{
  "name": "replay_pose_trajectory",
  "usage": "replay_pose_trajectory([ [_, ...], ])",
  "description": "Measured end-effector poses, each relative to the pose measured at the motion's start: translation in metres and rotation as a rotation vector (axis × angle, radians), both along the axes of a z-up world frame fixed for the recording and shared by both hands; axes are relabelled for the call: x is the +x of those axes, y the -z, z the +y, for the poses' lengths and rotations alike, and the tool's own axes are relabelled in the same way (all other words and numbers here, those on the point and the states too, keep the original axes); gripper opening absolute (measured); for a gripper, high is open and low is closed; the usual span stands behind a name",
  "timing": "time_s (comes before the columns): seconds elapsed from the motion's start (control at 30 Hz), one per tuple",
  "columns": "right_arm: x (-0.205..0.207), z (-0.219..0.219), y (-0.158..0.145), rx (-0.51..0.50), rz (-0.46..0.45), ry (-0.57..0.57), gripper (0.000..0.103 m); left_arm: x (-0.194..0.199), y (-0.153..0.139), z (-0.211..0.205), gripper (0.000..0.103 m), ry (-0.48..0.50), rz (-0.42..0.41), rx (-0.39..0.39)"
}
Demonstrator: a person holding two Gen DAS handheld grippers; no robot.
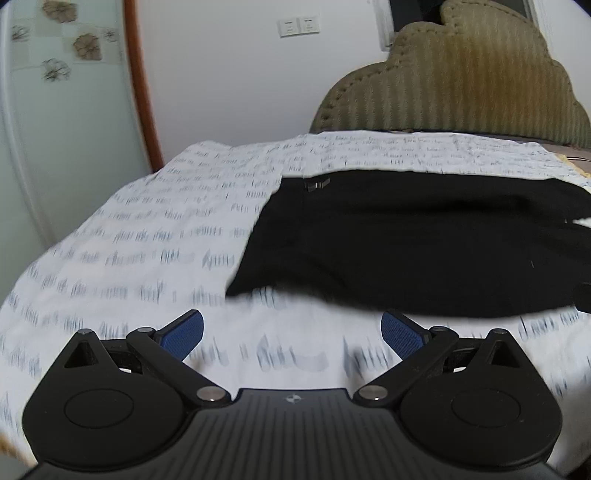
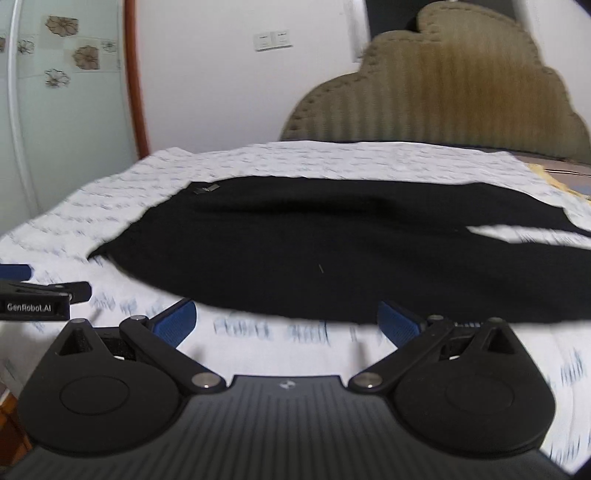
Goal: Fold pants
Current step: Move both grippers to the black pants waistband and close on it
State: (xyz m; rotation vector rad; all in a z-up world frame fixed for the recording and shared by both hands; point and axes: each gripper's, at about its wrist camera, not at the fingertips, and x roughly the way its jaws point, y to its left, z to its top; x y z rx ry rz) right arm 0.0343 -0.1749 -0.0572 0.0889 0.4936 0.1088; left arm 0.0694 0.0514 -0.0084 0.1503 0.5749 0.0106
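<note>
Black pants [image 1: 406,236] lie flat across the white patterned bed sheet [image 1: 147,240], waistband end toward the left with a small tag near its far corner. In the right wrist view the pants [image 2: 314,251] fill the middle, with a strip of sheet showing between the legs at the right. My left gripper [image 1: 291,332] is open just short of the pants' near edge, nothing between its blue pads. My right gripper [image 2: 286,321] is open too, its fingertips at the near hem. The left gripper [image 2: 37,295] shows at the right wrist view's left edge.
A padded olive headboard [image 1: 461,85] rises behind the bed on the right. A white wall with two switches [image 1: 299,25] stands behind, and a frosted glass door [image 1: 55,110] with a wooden frame is at the left. The sheet [image 2: 92,206] drops off at the bed's left edge.
</note>
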Motion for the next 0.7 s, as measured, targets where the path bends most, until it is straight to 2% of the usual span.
replay_pose_trajectory([
  [0.07, 0.024, -0.003, -0.015, -0.021, 0.010, -0.072, 0.103, 0.029, -0.013, 0.010, 0.103, 0.038, 0.012, -0.009],
  [0.2, 0.086, -0.011, -0.044, -0.057, -0.012, -0.183, 0.103, 0.098, -0.035, 0.037, 0.103, 0.049, 0.022, -0.086],
  [0.27, 0.123, -0.018, -0.058, -0.045, -0.028, -0.264, 0.103, 0.138, -0.042, 0.048, 0.103, 0.084, 0.046, -0.121],
  [0.37, 0.184, -0.025, -0.068, -0.090, -0.014, -0.340, 0.103, 0.197, -0.043, 0.060, 0.103, 0.157, 0.068, -0.158],
  [0.53, 0.299, -0.037, -0.063, -0.102, 0.092, -0.444, 0.103, 0.293, -0.026, 0.077, 0.103, 0.287, 0.132, -0.231],
  [0.7, 0.388, -0.054, -0.034, -0.135, 0.193, -0.460, 0.101, 0.361, 0.001, 0.079, 0.103, 0.392, 0.163, -0.212],
])
